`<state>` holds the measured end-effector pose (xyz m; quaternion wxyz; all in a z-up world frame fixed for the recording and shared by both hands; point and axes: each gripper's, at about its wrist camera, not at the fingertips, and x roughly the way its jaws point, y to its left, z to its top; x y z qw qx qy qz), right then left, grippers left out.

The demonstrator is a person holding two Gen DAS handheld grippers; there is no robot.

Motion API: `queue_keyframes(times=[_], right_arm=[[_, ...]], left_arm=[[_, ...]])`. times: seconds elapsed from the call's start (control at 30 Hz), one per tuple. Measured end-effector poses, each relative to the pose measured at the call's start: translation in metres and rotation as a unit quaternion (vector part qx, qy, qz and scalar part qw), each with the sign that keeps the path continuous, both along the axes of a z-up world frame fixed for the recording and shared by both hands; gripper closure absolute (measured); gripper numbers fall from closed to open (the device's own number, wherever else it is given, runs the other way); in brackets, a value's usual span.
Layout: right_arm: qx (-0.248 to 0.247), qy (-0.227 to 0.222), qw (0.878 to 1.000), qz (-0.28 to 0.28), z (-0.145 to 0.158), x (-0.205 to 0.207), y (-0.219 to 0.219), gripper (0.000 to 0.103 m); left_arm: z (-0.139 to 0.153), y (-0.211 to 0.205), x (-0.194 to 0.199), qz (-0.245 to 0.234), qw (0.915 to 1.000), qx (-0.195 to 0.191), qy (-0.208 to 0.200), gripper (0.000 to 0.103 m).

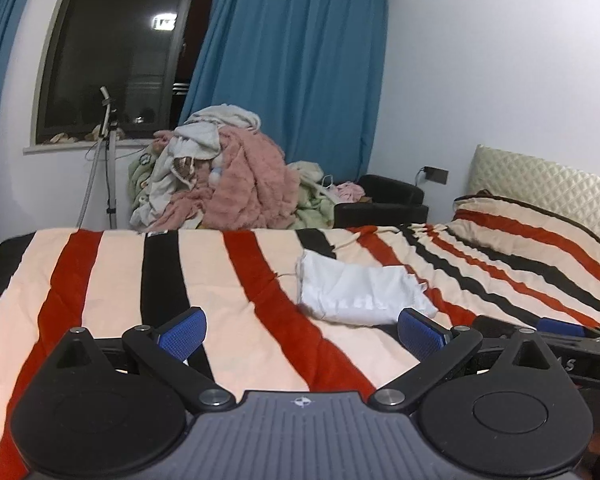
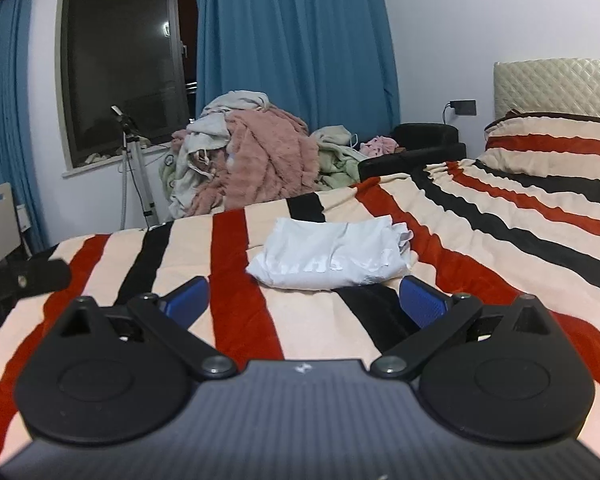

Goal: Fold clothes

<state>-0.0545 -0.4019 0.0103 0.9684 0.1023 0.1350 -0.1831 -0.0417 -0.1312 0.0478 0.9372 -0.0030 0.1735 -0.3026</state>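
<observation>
A white garment (image 1: pixel 360 292) lies folded into a compact bundle on the striped bed cover (image 1: pixel 112 280). It also shows in the right wrist view (image 2: pixel 332 254), just beyond the fingers. My left gripper (image 1: pixel 302 332) is open and empty, low over the bed, with the bundle ahead and to the right. My right gripper (image 2: pixel 304 304) is open and empty, directly in front of the bundle. The right gripper shows at the right edge of the left wrist view (image 1: pixel 560 328). The left gripper's body shows at the left of the right wrist view (image 2: pixel 24 280).
A heap of pink, grey and green laundry (image 1: pixel 228 176) is piled beyond the bed's far edge. A black armchair (image 1: pixel 384 200), a tripod stand (image 1: pixel 110 160), blue curtains (image 1: pixel 292 60) and a window stand behind. A pillow (image 1: pixel 532 224) and quilted headboard (image 1: pixel 540 176) are at right.
</observation>
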Motion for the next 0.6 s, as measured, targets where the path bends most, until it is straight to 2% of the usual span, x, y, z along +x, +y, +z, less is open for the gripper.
queue_keyframes(times=[0.27, 0.6], right_arm=[[-0.029, 0.007, 1.0, 0.001, -0.0026, 0.0011, 0.0101, 0.0], [-0.022, 0.008, 1.0, -0.002, -0.0023, -0.0013, 0.0085, 0.0]], left_arm=[[-0.0063, 0.0005, 0.0062, 0.011, 0.9999, 0.002, 0.007, 0.001], [-0.0065, -0.0027, 0.005, 0.016, 0.9999, 0.007, 0.002, 0.001]])
